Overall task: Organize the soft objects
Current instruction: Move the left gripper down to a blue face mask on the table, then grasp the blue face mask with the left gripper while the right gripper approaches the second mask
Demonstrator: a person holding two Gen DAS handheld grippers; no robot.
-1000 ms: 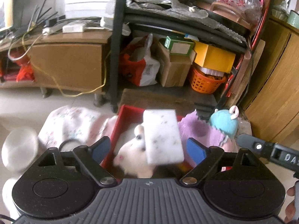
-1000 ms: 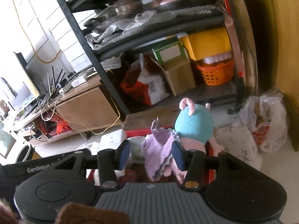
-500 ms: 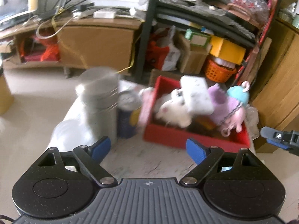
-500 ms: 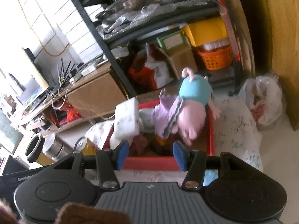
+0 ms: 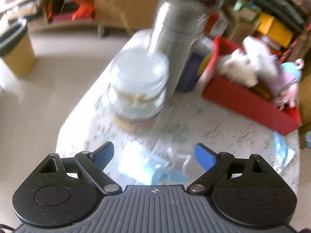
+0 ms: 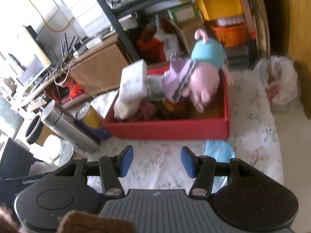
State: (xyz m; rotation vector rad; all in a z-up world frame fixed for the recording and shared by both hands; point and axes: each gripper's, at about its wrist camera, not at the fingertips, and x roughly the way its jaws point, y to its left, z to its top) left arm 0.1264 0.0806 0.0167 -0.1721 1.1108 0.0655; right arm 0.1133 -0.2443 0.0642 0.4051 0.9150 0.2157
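Both grippers have pulled back from the one red cardboard tray [image 6: 175,129] at the floral-clothed table's [image 6: 252,120] far edge; it holds one pink-and-teal plush doll [image 6: 202,77], one white plush [image 5: 239,71] and one white sponge block [image 6: 134,81]. Left gripper [image 5: 154,155] and right gripper [image 6: 156,159] gape wide, empty.

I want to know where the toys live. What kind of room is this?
Probably a lived-in home room used for storage: a cluttered black shelf rack, a TV on a wooden cabinet, and a cloth-covered table.
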